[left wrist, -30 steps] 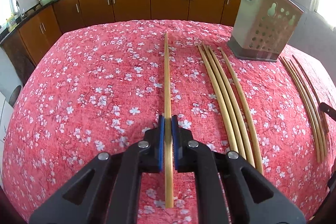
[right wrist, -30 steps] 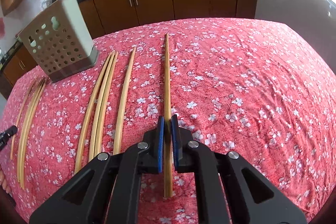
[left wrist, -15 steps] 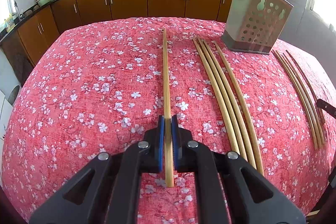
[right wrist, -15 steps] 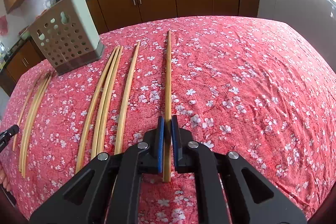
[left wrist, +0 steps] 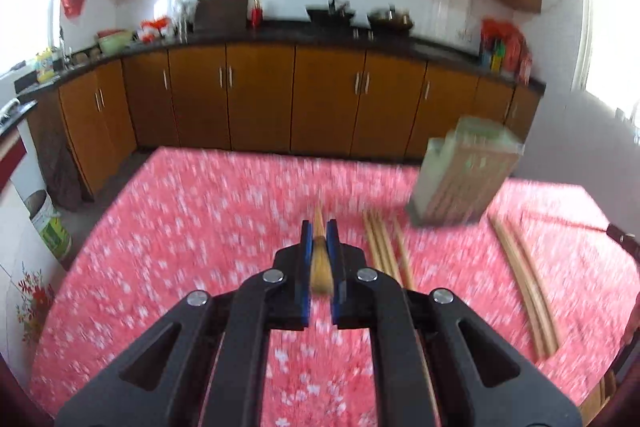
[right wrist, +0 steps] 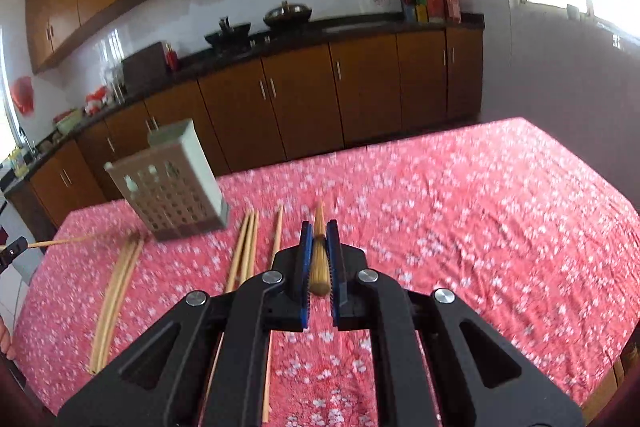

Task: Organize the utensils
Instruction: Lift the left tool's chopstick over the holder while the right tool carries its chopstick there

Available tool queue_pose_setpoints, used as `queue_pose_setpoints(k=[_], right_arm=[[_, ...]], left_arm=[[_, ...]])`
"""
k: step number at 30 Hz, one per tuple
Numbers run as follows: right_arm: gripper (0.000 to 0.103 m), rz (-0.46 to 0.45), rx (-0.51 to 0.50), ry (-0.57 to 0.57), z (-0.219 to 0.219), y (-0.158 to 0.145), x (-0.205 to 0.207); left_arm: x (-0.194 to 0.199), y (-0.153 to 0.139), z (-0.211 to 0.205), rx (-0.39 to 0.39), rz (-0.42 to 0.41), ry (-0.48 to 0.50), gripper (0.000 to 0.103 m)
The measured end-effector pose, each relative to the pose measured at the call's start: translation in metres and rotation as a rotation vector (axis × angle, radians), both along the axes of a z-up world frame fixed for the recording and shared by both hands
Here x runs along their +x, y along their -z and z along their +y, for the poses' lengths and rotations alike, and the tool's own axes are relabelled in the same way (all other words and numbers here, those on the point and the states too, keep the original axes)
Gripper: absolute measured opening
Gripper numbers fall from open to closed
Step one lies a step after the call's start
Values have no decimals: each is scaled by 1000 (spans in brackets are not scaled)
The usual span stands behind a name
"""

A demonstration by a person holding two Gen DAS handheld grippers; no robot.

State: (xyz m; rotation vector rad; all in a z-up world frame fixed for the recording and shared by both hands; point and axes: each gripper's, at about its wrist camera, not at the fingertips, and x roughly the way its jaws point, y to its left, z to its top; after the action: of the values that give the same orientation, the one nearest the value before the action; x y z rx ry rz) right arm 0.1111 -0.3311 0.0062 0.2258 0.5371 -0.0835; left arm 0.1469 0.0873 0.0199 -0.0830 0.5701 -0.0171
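Bamboo chopstick (left wrist: pixel 320 269), blunt end foremost

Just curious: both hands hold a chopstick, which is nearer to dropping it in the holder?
Probably left: the left gripper has the left chopstick tip nearly at the holder; the right gripper points the right chopstick past it.

Both my grippers look the same from here. The left gripper (left wrist: pixel 320 243) is matte black plastic, two chunky arms with triangular cutouts, four round silver screws across the joints, and bright blue ribbed pads (left wrist: pixel 305 267) lining the inside of each finger. The right gripper (right wrist: pixel 319 245) is a copy: black frame, same silver screw heads, same blue pads (right wrist: pixel 305 267). A bit of bare skin (right wrist: pixel 5 339) shows at the far left edge.
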Motion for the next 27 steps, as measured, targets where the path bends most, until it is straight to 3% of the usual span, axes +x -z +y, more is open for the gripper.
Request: queue_pose_setpoints(k=[4, 13, 17, 23, 27], right_arm=[[8, -49, 0, 4, -1, -17, 0], [8, -109, 17, 6, -5, -46, 20], [8, -194, 17, -10, 0, -82, 29], [8, -385, 64, -62, 17, -149, 39], [8, -464, 91, -100, 35, -168, 51]], left_arm=[[3, -26, 1, -15, -63, -14, 8], [22, -57, -3, 19, -110, -25, 8], [29, -83, -7, 16, -165, -24, 8], [38, -144, -36, -12, -314, 14, 8], [45, -174, -60, -64, -400, 44, 8]])
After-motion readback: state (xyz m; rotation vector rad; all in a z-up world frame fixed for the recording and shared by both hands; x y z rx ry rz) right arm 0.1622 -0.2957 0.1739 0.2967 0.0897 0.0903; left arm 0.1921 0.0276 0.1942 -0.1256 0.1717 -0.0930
